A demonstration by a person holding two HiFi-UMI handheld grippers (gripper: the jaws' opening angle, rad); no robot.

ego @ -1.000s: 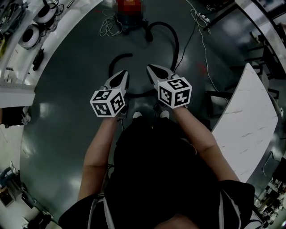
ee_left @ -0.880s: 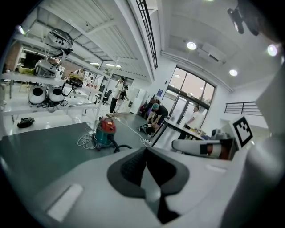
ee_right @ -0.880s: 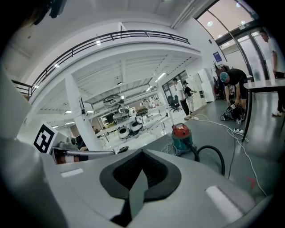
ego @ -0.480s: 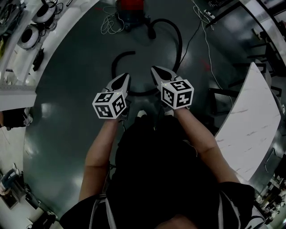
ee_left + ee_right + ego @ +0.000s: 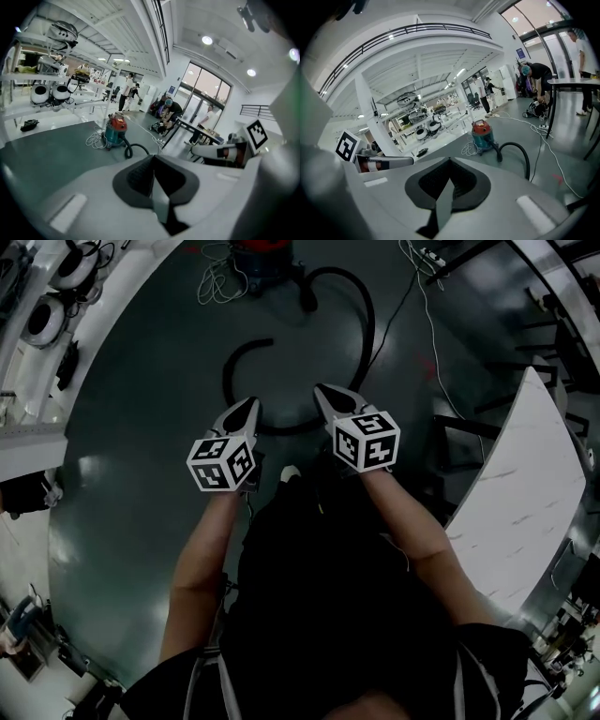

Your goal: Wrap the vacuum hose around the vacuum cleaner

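A red-and-teal vacuum cleaner (image 5: pixel 263 253) stands on the dark floor at the top of the head view. Its black hose (image 5: pixel 367 326) curves away to the right, loops back in front of my feet and ends in a hook at the left. Both grippers hang side by side over the near loop, apart from it. The left gripper (image 5: pixel 249 406) is shut and empty, and so is the right gripper (image 5: pixel 322 392). The left gripper view has the vacuum cleaner (image 5: pixel 115 131) and hose (image 5: pixel 136 149) beyond the shut left gripper (image 5: pixel 152 158). Past the shut right gripper (image 5: pixel 450 163) stand the vacuum cleaner (image 5: pixel 482 134) and hose (image 5: pixel 519 153).
A coiled white cord (image 5: pixel 218 284) lies left of the vacuum. Cables (image 5: pixel 424 320) run across the floor at the right. A white table (image 5: pixel 525 493) stands at my right and shelves (image 5: pixel 52 306) at the far left. People (image 5: pixel 169 110) stand and crouch beyond, near a black table (image 5: pixel 576 84).
Both grippers have sunk a little toward the floor, side by side and still shut. The vacuum has slid toward the top edge of the head view.
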